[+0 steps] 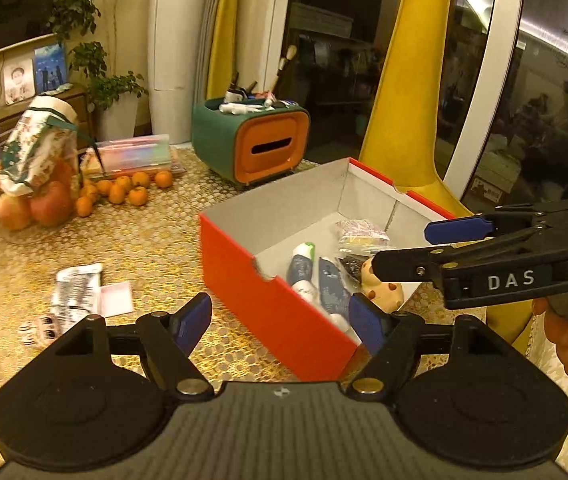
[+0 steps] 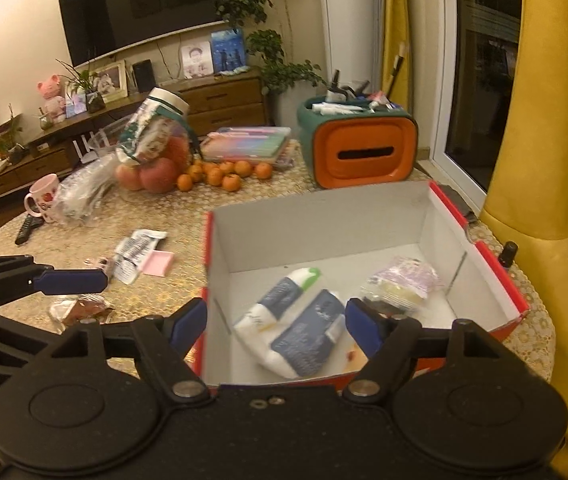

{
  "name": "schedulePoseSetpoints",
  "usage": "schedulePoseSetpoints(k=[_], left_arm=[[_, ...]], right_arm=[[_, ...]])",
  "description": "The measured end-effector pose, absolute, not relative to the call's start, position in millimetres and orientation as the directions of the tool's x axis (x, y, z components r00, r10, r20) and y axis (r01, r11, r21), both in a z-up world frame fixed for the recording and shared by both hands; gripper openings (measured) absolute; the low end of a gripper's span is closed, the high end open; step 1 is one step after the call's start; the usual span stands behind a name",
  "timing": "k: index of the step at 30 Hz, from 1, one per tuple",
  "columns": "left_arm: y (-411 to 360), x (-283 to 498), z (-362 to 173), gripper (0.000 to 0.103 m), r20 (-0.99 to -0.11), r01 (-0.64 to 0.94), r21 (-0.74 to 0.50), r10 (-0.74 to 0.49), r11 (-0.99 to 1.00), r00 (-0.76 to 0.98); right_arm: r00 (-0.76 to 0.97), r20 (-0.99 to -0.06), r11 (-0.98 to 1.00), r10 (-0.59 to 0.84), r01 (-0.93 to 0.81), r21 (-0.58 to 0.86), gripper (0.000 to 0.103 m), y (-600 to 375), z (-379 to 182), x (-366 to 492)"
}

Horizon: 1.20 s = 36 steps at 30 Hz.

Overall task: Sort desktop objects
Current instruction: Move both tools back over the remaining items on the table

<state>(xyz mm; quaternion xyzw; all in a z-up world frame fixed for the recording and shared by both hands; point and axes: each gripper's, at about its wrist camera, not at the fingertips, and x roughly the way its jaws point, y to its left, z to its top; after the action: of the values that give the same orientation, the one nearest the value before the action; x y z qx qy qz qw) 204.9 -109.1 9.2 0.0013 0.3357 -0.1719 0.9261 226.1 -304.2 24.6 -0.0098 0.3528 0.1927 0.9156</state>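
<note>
Landmark: open box [image 2: 323, 224] on the table [image 2: 188, 216]. In the box — 2 tubes [image 2: 284, 300] side by side toward its left, a sealed packet [image 2: 399, 284] to their right. Left of the box: a paper wrapper [image 2: 136, 248] with a small pad [image 2: 158, 262] just beside it. Behind the box — a tissue holder [image 2: 359, 148]. Behind-left: a row of oranges [image 2: 224, 174], with apples [image 2: 148, 176] at its left end.

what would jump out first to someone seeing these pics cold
The red box with its white inside sits open at the near right of the table, holding two blue-and-white tubes and snack packets. Behind it stands a green-and-orange tissue holder, and to its left a heap of oranges and apples.
</note>
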Motion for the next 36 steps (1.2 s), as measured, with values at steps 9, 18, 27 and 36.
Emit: schedulePoseSetpoints(k=[9,18,27,36], left_arm=[[-54,179,7,0.079,-0.613,0.275,-0.068,-0.257,0.959,0.747],[8,168,-7,0.082,-0.621,0.165,-0.058,-0.165,0.985,0.766],[47,171,-34,0.092,-0.628,0.094,-0.058,-0.109,0.994,0.771],[61,191,-72,0.102,-0.652,0.065,-0.06,-0.089,0.996,0.753]], right_arm=[[0.684,-0.62,0.899,0.385,-0.431,0.084,0.081,-267,27,193],[0.664,-0.605,0.855,0.439,-0.516,0.053,0.086,-211,18,167],[0.632,-0.629,0.836,0.452,-0.546,0.051,0.086,-162,-17,150],[0.606,-0.648,0.814,0.461,-0.579,0.037,0.086,-120,-48,136]])
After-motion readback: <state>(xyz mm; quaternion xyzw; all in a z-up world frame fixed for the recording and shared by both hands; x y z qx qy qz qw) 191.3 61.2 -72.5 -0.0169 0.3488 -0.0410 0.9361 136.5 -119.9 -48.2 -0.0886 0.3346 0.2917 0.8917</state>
